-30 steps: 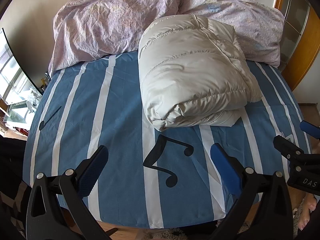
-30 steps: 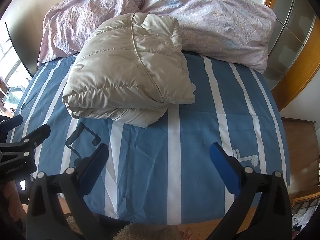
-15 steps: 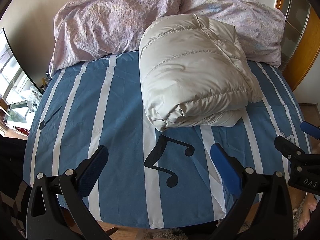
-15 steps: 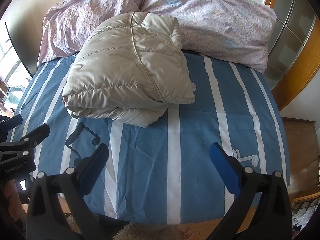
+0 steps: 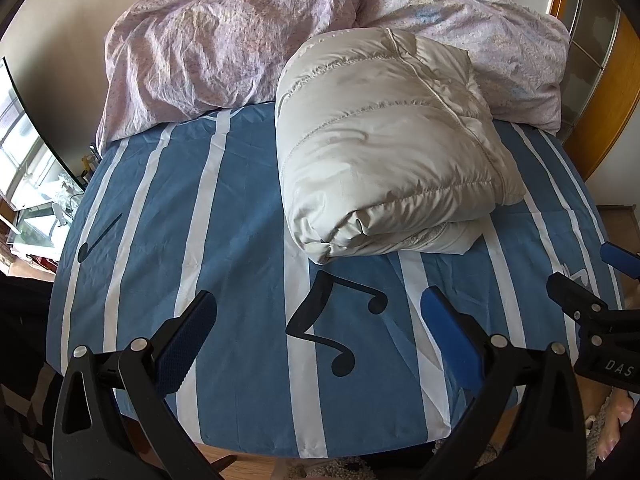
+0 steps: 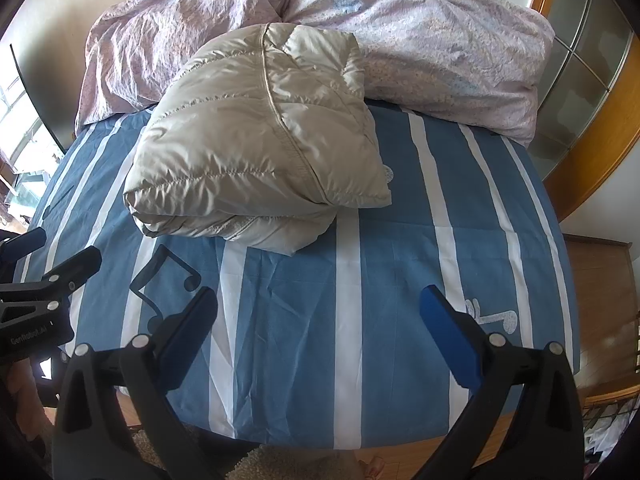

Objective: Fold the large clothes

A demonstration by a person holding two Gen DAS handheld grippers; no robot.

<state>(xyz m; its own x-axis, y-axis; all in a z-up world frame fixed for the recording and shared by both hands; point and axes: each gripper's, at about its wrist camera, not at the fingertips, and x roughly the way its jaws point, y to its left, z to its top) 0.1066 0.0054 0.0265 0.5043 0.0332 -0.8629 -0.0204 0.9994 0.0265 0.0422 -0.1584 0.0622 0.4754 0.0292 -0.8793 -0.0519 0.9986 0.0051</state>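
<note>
A beige quilted puffer jacket [image 5: 384, 148] is seen folded into a thick bundle, laid on the far half of a blue sheet with white stripes [image 5: 240, 208]; its far edge is pressed against two crumpled lilac pillows [image 6: 432, 36] at the head of the bed. The rolled near edge of the bundle is turned toward the cameras, and a lower layer is seen jutting out beneath it. A broad bare stretch of sheet, printed with black musical notes [image 5: 332, 328], is left between the bundle and the foot edge, with open strips on either side of the bundle as well. The left gripper [image 5: 316, 320] is held above this near stretch with its blue-padded fingers spread wide and nothing between them; the right gripper [image 6: 318, 316] is held likewise, spread and empty. Each gripper is caught at the border of the other's view, cut off by the frame. The underside of the bundle is hidden, and the room beyond the bed's left edge is hard to make out.
</note>
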